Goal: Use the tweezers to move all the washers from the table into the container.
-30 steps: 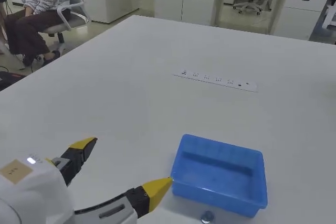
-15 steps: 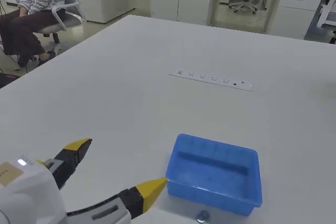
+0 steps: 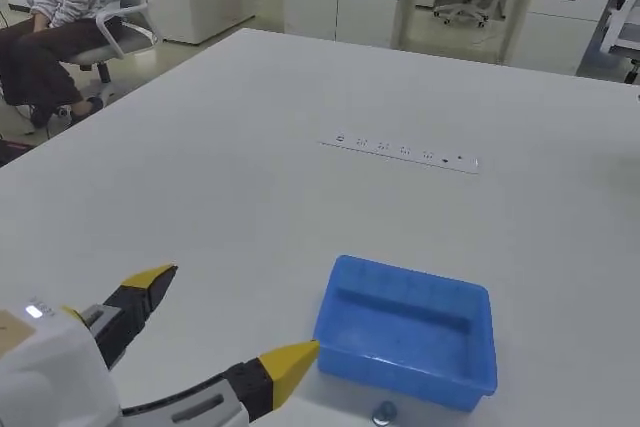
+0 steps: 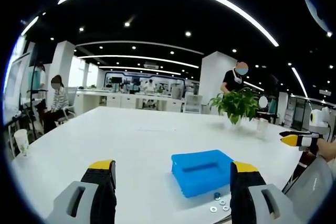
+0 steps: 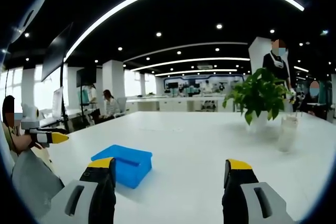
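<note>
Hovering nearest in the head view, the left gripper (image 3: pixel 220 317) had its jaws spread wide, holding nothing. At its three o'clock the blue container (image 3: pixel 405 332) sat on the white surface (image 3: pixel 250 177), a washer (image 3: pixel 383 413) at the container's six o'clock. The right gripper (image 5: pixel 169 165) likewise gaped wide and empty.

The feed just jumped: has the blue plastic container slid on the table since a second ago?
No. The blue plastic container keeps its spacing from the white recessed socket strip; only the camera shifted.
</note>
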Tool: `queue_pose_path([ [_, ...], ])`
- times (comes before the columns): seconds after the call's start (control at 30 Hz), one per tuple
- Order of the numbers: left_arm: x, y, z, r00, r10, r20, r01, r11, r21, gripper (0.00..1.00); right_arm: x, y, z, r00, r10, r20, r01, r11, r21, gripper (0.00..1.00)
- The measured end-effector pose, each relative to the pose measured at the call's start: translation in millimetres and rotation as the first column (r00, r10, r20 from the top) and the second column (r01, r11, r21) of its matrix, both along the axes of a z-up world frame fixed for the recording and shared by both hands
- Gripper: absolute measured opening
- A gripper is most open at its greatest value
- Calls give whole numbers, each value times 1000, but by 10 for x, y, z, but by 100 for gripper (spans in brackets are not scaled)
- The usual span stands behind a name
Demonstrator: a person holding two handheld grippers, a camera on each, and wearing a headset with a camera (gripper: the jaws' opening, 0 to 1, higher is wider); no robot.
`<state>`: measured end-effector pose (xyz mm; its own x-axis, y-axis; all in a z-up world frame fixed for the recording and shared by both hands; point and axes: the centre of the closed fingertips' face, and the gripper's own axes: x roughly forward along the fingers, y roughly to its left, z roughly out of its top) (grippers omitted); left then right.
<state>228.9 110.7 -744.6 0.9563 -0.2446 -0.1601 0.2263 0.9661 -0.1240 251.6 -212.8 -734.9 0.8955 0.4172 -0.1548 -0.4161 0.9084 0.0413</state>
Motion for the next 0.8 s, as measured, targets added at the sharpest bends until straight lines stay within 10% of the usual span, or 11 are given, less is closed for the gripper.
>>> queue_pose_path([
  [0.8,-19,-46,-32,1000,-13,-27,13,1000,-25,91,7,-59,-4,1000,-21,-3,21,1000,-10,85],
])
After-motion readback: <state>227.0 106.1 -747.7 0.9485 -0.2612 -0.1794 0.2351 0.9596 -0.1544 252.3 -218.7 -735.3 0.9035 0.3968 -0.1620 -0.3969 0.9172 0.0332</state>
